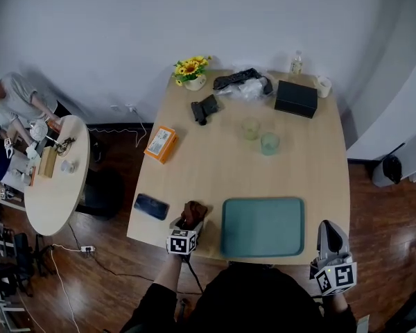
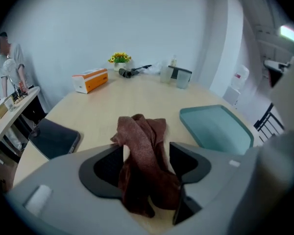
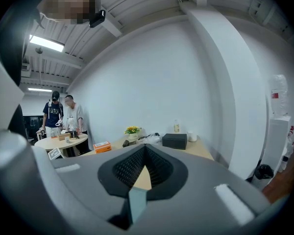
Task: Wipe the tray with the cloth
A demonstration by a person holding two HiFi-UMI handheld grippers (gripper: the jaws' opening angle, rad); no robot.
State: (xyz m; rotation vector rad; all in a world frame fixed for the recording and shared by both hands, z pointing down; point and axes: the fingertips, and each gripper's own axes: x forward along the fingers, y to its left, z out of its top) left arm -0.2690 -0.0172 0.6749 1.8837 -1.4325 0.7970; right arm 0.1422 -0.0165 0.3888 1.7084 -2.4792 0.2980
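Cloth (image 2: 144, 165) in reddish brown is sitting bunched upright on the wooden table (image 1: 222, 158), just left of the teal tray (image 1: 263, 201) and not yet on it. The left gripper (image 2: 147, 154) is straddling the bundle with its jaws standing apart, so the fabric is rising between the pads without being pinched (one fold seems to be brushing the left pad, nothing more). The right gripper (image 3: 144, 153) is hovering by the table's near right corner, apart from the tray, with its jaws pressed together on nothing and its camera looking across the table at the far wall.

The wiping is judged as not yet begun, since the tray is lying bare and the cloth is resting beside it.

Several things are looking risky from here. If the left gripper lifts without first clamping, the cloth is likely staying behind on the table. If it clamps on only the top fold, the loose remainder may trail, drag over the tray's raised rim and pull free. The tray is lying close to the near edge with nothing steadying it, so a firm wiping stroke toward the person may be pushing it off. A dark phone (image 1: 151, 206) is lying near the cloth on the left, and a wide sideways swing could be knocking it.
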